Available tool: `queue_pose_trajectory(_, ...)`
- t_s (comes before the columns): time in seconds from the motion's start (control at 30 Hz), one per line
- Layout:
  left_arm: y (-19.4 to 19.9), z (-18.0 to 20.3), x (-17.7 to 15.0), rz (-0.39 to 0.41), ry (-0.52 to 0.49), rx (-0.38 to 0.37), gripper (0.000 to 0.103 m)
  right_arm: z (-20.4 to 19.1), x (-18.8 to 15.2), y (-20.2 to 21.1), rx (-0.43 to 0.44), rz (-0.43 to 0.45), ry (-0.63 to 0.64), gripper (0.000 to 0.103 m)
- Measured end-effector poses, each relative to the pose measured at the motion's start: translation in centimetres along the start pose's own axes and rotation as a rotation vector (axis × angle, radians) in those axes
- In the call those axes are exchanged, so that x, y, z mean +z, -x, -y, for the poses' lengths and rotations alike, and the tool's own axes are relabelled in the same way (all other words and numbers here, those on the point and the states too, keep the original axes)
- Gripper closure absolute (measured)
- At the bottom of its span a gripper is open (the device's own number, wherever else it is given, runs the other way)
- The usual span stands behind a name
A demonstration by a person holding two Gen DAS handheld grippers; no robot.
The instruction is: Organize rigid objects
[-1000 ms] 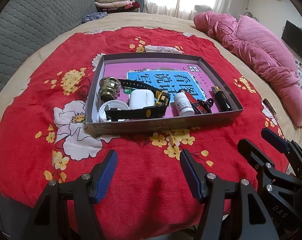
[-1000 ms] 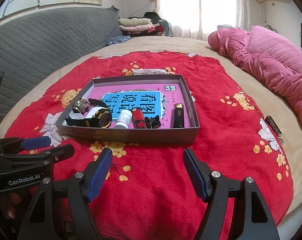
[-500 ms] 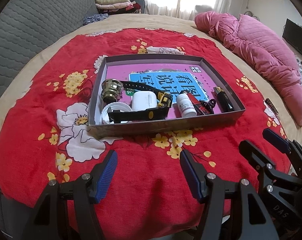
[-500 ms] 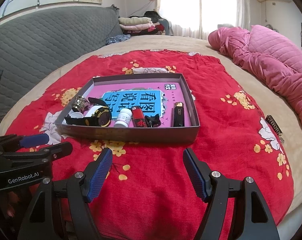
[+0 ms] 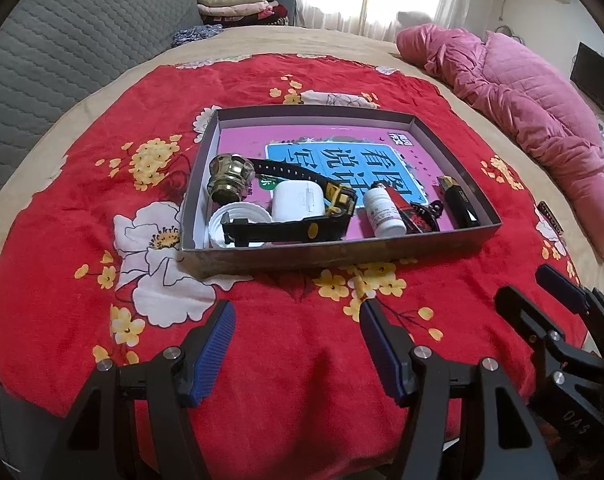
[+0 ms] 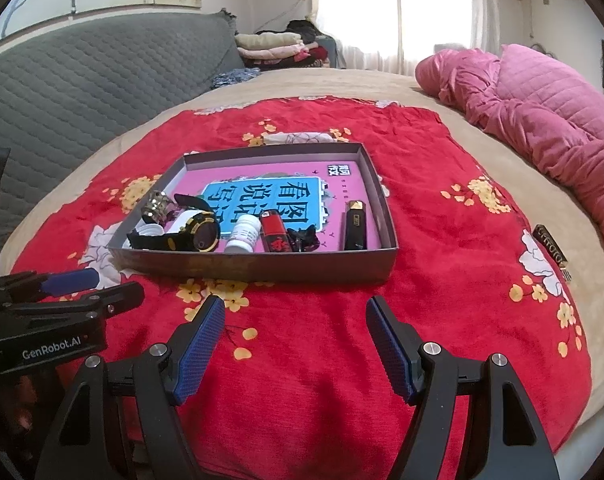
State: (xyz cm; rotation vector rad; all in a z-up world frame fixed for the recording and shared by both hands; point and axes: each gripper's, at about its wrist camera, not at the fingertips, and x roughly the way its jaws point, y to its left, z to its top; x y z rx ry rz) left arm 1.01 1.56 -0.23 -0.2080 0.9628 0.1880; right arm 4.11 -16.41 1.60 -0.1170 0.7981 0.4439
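Observation:
A shallow grey box (image 5: 302, 258) (image 6: 261, 268) sits on a red flowered blanket, lined with a pink and blue book. Along its near side lie a brass knob (image 5: 227, 176), a white lid (image 5: 237, 222), a white earbud case (image 5: 297, 202), a black-and-yellow watch (image 5: 302, 230) (image 6: 189, 236), a white pill bottle (image 5: 382, 212) (image 6: 243, 236), a red lighter (image 6: 273, 234), a small black clip (image 6: 304, 238) and a black lighter (image 5: 458, 200) (image 6: 354, 226). My left gripper (image 5: 295, 348) and right gripper (image 6: 295, 344) are both open and empty, just in front of the box.
A dark flat object (image 6: 550, 248) lies at the blanket's right edge. A pink quilt (image 5: 522, 92) is bunched at the right. A grey padded headboard (image 6: 81, 88) runs along the left, with folded clothes (image 6: 277, 46) at the back.
Both grippers have drifted slightly back and up, so the box sits a little farther off. Nothing was picked up or let go.

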Motion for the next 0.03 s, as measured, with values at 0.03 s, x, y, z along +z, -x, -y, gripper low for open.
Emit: queue_pose_trajectory(0.03, -0.13, -0.26, 0.05, 0.002, 0.005, 0.0, 0.039, 0.21, -0.03, -0.14, -0.002, -0.004, -0.008, 0.029)
